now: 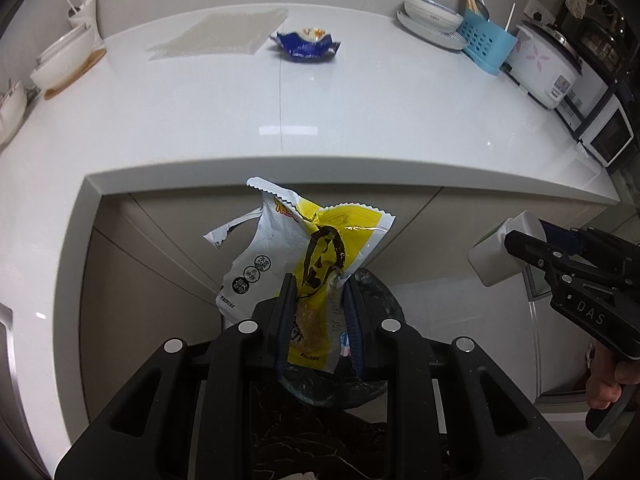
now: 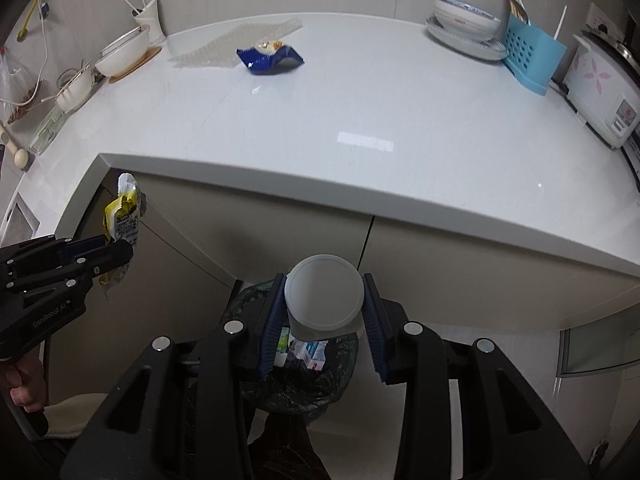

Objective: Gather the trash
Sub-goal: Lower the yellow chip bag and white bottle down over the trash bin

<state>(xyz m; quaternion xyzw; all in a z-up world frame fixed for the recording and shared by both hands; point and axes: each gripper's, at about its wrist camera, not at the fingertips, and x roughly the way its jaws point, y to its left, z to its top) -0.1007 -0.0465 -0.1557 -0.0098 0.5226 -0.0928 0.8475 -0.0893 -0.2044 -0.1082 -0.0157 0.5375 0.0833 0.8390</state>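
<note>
My left gripper (image 1: 319, 296) is shut on a yellow and white snack wrapper (image 1: 304, 248), held off the counter's front edge above a bin lined with a dark bag (image 1: 372, 392). It also shows in the right wrist view (image 2: 124, 216). My right gripper (image 2: 325, 300) is shut on a white plastic cup (image 2: 324, 298), seen bottom-on, above the same bin (image 2: 304, 384), which holds some packaging. The cup also shows in the left wrist view (image 1: 498, 248). A crumpled blue wrapper (image 1: 306, 45) lies on the white counter (image 1: 280, 112) far back; it also shows in the right wrist view (image 2: 269, 60).
Bowls (image 2: 122, 54) and a cup with sticks (image 2: 150, 16) stand at the counter's back left. A clear mat (image 1: 224, 36) lies beside the blue wrapper. Stacked plates (image 2: 464, 26), a blue utensil rack (image 2: 530, 56) and a rice cooker (image 2: 600, 84) stand at the back right. Cabinet doors (image 2: 280, 240) are below the counter.
</note>
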